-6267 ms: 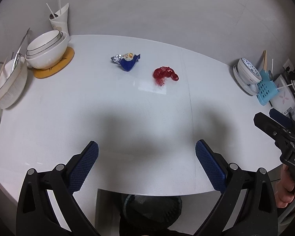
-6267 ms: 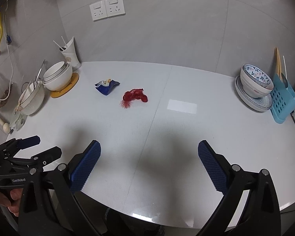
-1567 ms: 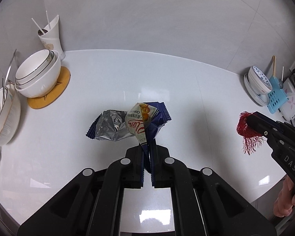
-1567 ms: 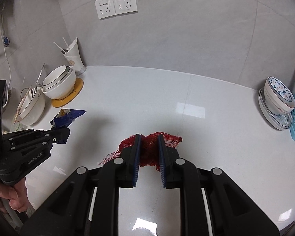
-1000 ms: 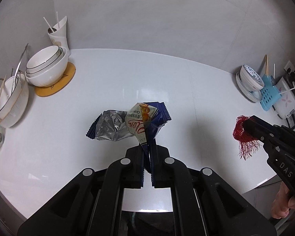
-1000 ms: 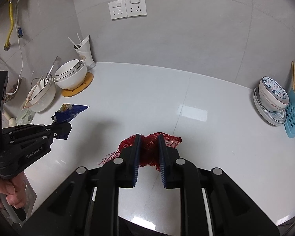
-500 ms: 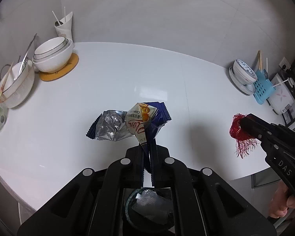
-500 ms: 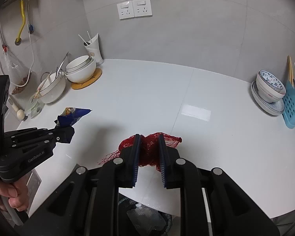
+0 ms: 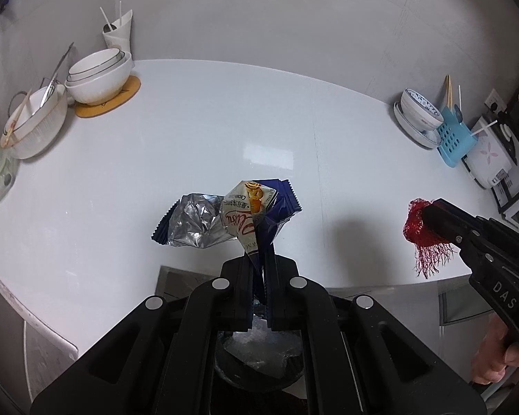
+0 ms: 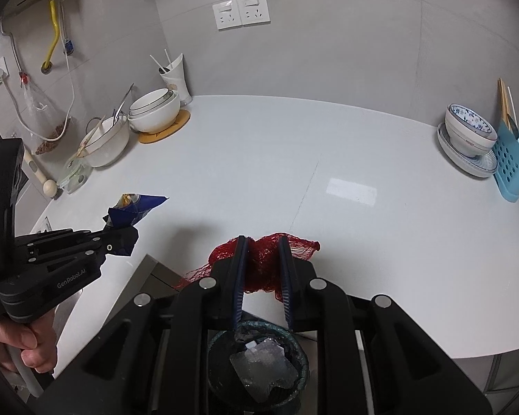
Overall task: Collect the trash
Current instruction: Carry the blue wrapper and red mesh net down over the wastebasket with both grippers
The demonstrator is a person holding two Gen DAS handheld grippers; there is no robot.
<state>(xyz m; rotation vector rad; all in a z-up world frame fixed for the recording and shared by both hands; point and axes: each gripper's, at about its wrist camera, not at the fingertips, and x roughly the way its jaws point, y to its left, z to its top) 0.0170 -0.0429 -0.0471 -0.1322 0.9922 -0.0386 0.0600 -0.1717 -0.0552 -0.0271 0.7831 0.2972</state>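
My left gripper (image 9: 259,263) is shut on a crumpled blue and silver snack wrapper (image 9: 225,219) and holds it in the air past the front edge of the white counter (image 9: 225,121). It shows from the side in the right wrist view (image 10: 121,238). My right gripper (image 10: 262,259) is shut on a red mesh net (image 10: 263,266), also seen in the left wrist view (image 9: 422,231). A dark round trash bin (image 10: 259,366) with clear plastic inside stands on the floor right below both grippers, partly hidden by them (image 9: 259,352).
Stacked white bowls on an orange mat (image 9: 100,76), a bowl with utensils (image 9: 34,121) and a cup of sticks (image 9: 119,34) stand at the counter's back left. A patterned bowl on plates (image 9: 418,114) and a blue utensil rack (image 9: 455,141) stand at the right.
Both grippers have drawn back from the counter toward its front edge, still holding the wrapper and the net. The trash bin has come further into view beneath them.
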